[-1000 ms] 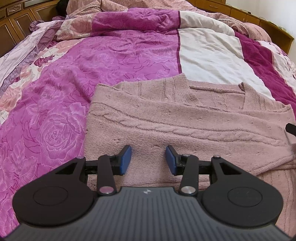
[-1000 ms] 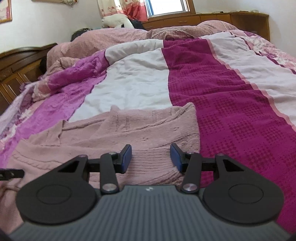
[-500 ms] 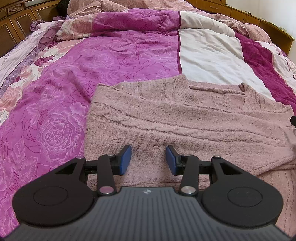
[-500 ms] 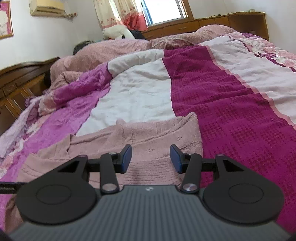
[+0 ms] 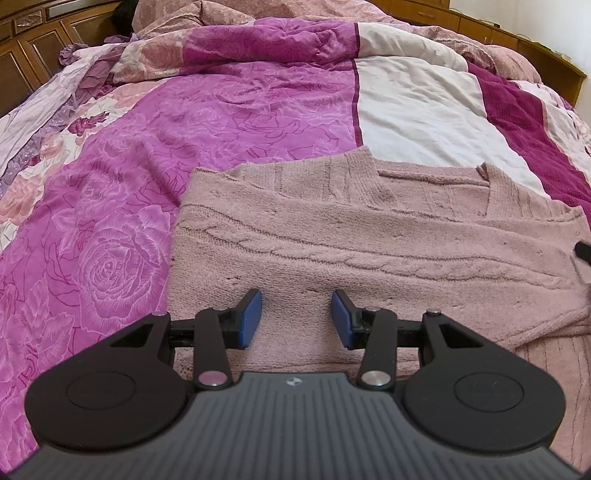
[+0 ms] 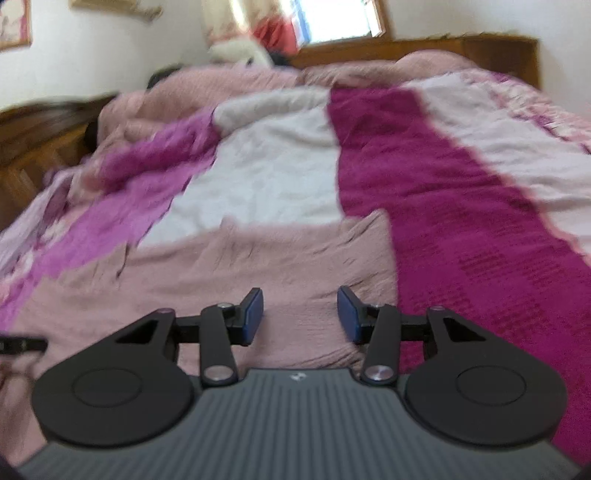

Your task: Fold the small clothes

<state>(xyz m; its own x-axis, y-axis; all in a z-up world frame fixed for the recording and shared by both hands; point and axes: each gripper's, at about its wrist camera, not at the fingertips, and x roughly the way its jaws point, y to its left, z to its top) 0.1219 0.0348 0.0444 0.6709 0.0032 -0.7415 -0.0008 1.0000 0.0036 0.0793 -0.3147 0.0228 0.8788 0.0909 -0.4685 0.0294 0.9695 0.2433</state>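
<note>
We hold the left gripper [image 5: 295, 319] and right gripper [image 6: 300, 319] over the pink cable-knit sweater [image 5: 369, 251] on the bed [image 5: 221, 122], jaws part-open, empty. For a clean fold, we judge each should pinch a near hem corner together.

A wide bed [image 5: 229, 122] fills the room under a magenta, white and rose-print quilt [image 6: 461, 206]. Dark wooden cabinets [image 5: 33, 48] line one side. Daylight pours through a window [image 6: 332, 18] in the pale wall.
</note>
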